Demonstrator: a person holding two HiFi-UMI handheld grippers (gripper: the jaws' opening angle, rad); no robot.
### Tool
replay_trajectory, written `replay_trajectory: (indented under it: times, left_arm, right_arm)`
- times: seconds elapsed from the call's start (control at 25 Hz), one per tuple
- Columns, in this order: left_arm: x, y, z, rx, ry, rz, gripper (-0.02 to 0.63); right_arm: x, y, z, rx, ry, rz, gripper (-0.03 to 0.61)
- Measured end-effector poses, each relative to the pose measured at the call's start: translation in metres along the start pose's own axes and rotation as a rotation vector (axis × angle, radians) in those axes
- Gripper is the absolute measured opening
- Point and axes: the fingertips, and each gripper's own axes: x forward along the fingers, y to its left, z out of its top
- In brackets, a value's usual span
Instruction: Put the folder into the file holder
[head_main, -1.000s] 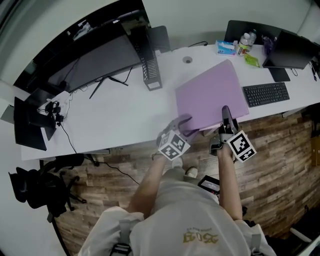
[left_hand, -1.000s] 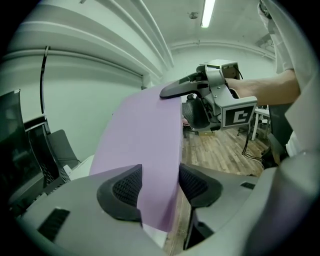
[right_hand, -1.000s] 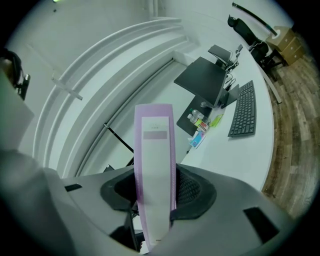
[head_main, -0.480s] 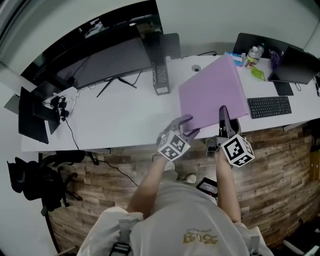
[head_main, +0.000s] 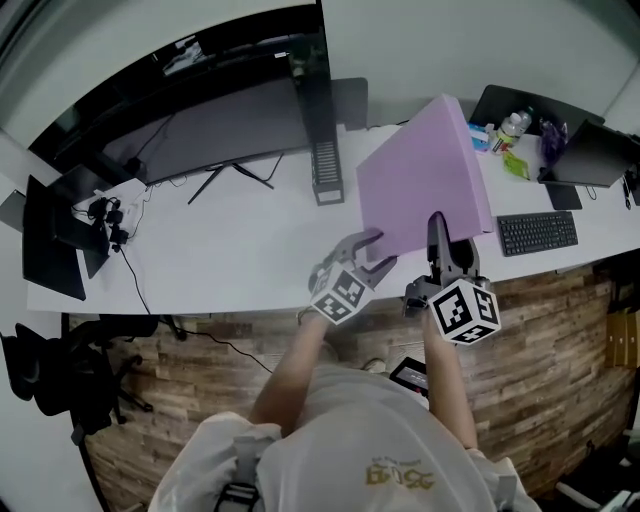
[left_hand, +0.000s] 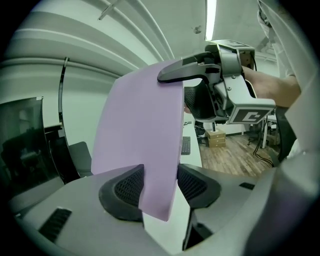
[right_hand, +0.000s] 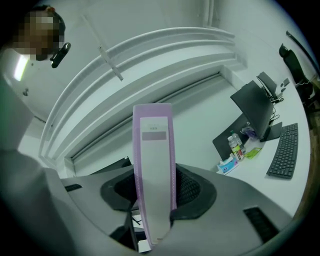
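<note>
The lilac folder (head_main: 420, 175) is lifted off the white desk (head_main: 230, 250) and tilted up, its near edge held by both grippers. My left gripper (head_main: 366, 252) grips the near left corner; its jaws have just been closing on the folder (left_hand: 140, 135), and the pads (left_hand: 125, 187) press it. My right gripper (head_main: 438, 240) is shut on the spine end, where the labelled spine (right_hand: 154, 165) stands between its pads. The right gripper (left_hand: 220, 85) also shows in the left gripper view, up on the folder's top edge. The black file holder (head_main: 326, 160) stands upright on the desk, left of the folder.
A large dark monitor (head_main: 220, 120) stands at the back left. A keyboard (head_main: 537, 232), a bottle (head_main: 515, 125) and laptops (head_main: 590, 150) lie at the right. A black chair (head_main: 40, 370) stands on the wooden floor to the left.
Both grippers have risen with the folder, whose far edge has tipped up from lying almost flat on the desk to a steep slant.
</note>
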Motion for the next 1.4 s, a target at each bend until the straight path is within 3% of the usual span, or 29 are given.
replay_trajectory:
  times: [0.8, 1.4]
  left_arm:
    - [-0.035, 0.095, -0.015, -0.041, -0.079, 0.017, 0.224]
    - [-0.036, 0.147, -0.032, -0.056, -0.116, -0.019, 0.221]
  right_arm:
    - [0.076, 0.083, -0.025, -0.110, -0.024, 0.024, 0.184]
    - [0.122, 0.110, -0.047, -0.164, -0.026, -0.003, 0.186]
